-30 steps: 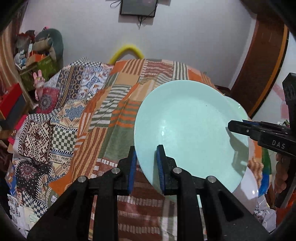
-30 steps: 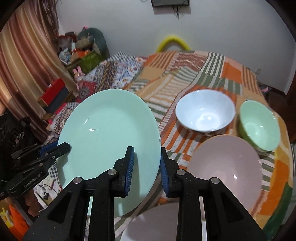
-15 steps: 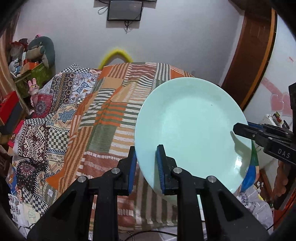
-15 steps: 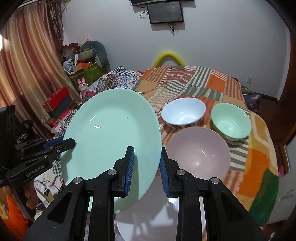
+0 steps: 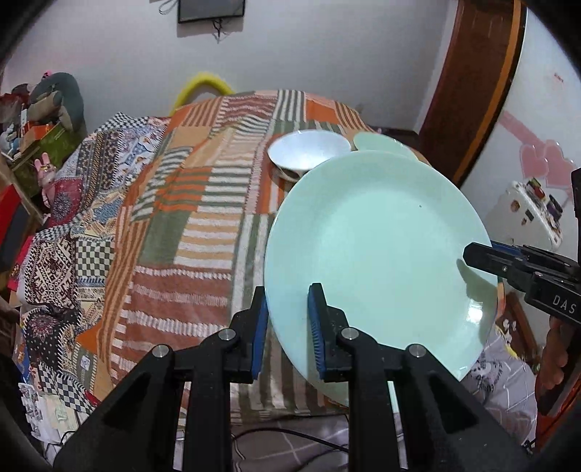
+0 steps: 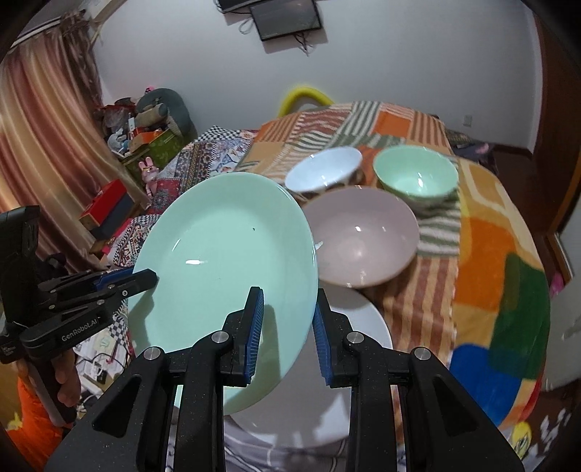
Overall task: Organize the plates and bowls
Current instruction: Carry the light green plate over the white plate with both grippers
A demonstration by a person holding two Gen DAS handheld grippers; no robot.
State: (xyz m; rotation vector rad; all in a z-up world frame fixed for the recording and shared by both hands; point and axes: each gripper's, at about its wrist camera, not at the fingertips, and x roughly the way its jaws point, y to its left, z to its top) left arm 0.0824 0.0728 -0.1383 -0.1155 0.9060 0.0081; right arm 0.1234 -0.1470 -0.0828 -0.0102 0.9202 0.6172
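Tools on both sides of one mint green plate [image 5: 377, 254], plate held up tilted above the near edge of the bench [image 5: 203, 232]. Left tool [image 5: 287, 326] points forward along its fingers, jaws narrow, the plate's lower-left rim sitting between the blue pads [image 5: 315, 326]; right pad looks against the plate face, left pad at the rim, full contact hard to tell. Right tool [image 6: 287, 326] same pose from the other side, narrow gap, plate's lower-right rim between its pads [image 6: 254, 326]. Each tool shows in the other's view at the opposite plate edge: right tool's tip [image 5: 483, 256] on the right rim, left tool's tip [image 6: 138, 279] on the left rim, a hand [image 6: 69, 385] visible under its handle.

Under the plate on the bench: white plate [image 6: 363, 326], near edge. Beyond it a pink bowl [image 6: 363, 236], then a white bowl [image 6: 323, 174] and a green bowl [image 6: 414, 174] side by side, close together. Bench covered with a striped patchwork cloth [image 6: 483, 254]. Wall screen [image 6: 287, 16] at the back, curtain [image 6: 43, 145] on the left.
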